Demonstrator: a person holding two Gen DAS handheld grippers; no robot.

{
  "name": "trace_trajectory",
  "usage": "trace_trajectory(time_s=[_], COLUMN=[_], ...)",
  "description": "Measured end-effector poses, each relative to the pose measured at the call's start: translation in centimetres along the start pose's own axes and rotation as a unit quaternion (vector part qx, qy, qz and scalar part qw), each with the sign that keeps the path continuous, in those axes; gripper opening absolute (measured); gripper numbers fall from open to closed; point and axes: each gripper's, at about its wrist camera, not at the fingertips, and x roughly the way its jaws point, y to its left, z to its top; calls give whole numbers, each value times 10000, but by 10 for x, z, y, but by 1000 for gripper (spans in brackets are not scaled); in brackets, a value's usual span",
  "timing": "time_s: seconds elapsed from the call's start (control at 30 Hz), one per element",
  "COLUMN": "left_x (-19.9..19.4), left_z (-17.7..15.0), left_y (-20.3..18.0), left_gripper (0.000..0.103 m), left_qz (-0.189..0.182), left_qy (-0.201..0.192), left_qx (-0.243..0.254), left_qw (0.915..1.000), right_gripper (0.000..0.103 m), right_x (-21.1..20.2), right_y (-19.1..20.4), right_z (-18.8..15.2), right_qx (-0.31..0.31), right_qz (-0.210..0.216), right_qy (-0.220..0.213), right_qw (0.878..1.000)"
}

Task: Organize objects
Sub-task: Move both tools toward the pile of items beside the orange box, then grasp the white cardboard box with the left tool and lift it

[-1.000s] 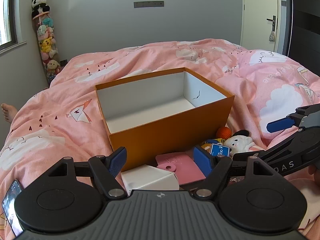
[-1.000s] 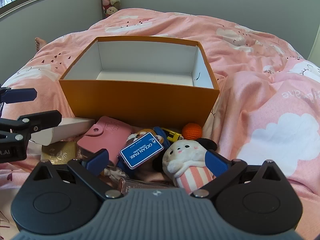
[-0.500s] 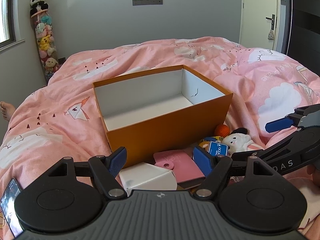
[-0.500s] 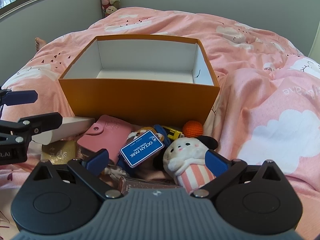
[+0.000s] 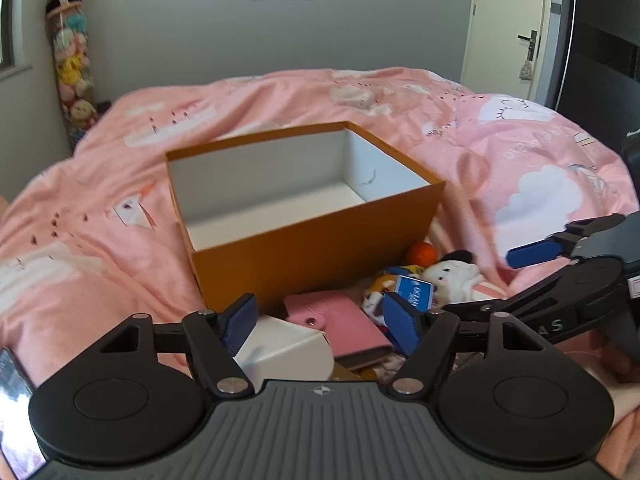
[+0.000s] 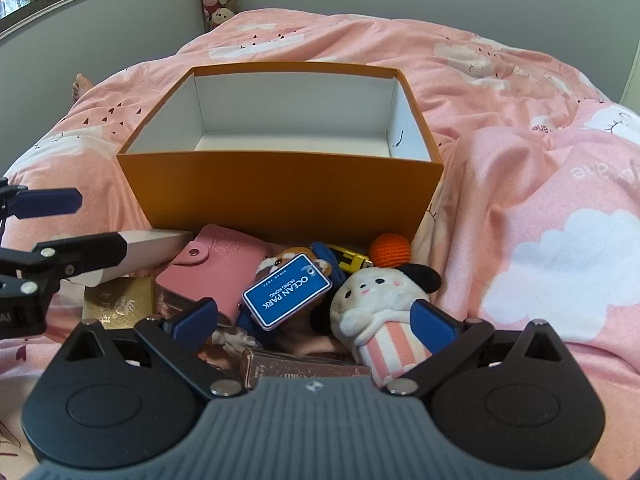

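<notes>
In the left wrist view, the orange box (image 5: 316, 248) sat in the middle of the frame on the pink bed (image 5: 500, 152), its white inside bare, so by my judgement the sorting had not begun. The left tool (image 5: 320, 322) at the lower centre stood released; its jaws had just been closing a little, with a white carton (image 5: 286, 346) between them but not pressed. A pink wallet (image 5: 340, 322) lay just right of the carton, beside the box's near wall. The right tool (image 5: 532, 280) showed at the right edge, jaws apart.

In the right wrist view, the right tool (image 6: 314, 320) at the lower centre was released, grasping nothing. Between and beyond its fingers lay the unsorted heap: a white plush (image 6: 376, 304), an Ocean Park tag (image 6: 286, 294), an orange ball (image 6: 390, 250) and a gold card (image 6: 120, 304). All of it remained to be moved. The box's tall near wall stood between the heap and the inside, and the items overlapped closely.
</notes>
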Motion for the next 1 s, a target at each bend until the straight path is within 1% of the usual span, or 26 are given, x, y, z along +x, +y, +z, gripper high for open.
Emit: trace_trajectory(time_s=[0.13,0.2,0.23,0.27,0.3,0.33,0.37,0.4,0.47,0.53,0.63,0.7,0.77,0.83,0.9,0.97,1.0], left_x=[2,2,2,1,1,0,-2,-3,-6,-8,-6,-2,4,10,14,14,13], left_z=[3,6,7,9,10,11,11,11,10,7,2,-2,-6,-9,-9,-7,-7], left_y=[10,17,21,24,26,27,27,26,25,23,25,28,31,34,35,34,33], left_gripper=[80,79,79,79,79,79,79,79,79,80,80,80,80,79,75,67,66], left_qz=[-63,-177,-216,-240,-262,-272,-274,-285,-314,-341,-302,-262,-258,-172,-144,-288,-280], left_qy=[172,241,268,289,313,350,393,455,591,725,907,1102,1272,1365,1363,1309,1246], left_qx=[-253,-384,-443,-470,-445,-374,-272,-138,99,208,147,93,39,-44,-67,-90,-71], left_qw=[9995,9988,9984,9982,9982,9983,9985,9985,9977,9966,9953,9935,9915,9905,9905,9909,9918], right_gripper=[102,102,100,97,94,88,84,83,77,77,75,74,69,66,65,64,65], right_x=[5,6,7,8,9,11,13,16,21,25,29,30,32,35,38,42,43], right_y=[-1,-1,0,1,3,4,6,8,13,20,29,33,35,36,36,38,39], right_z=[2,5,8,10,13,17,20,23,29,34,36,36,35,34,33,33,34], right_qx=[-24,-79,-126,-174,-232,-289,-328,-354,-410,-509,-693,-790,-851,-869,-861,-893,-924], right_qz=[93,170,208,243,297,370,440,519,713,846,1005,1097,1162,1210,1245,1264,1273], right_qy=[101,111,118,125,134,154,181,208,262,283,302,334,373,434,496,542,551], right_qw=[9999,9998,9996,9995,9992,9988,9983,9978,9963,9947,9921,9903,9889,9879,9872,9865,9860])
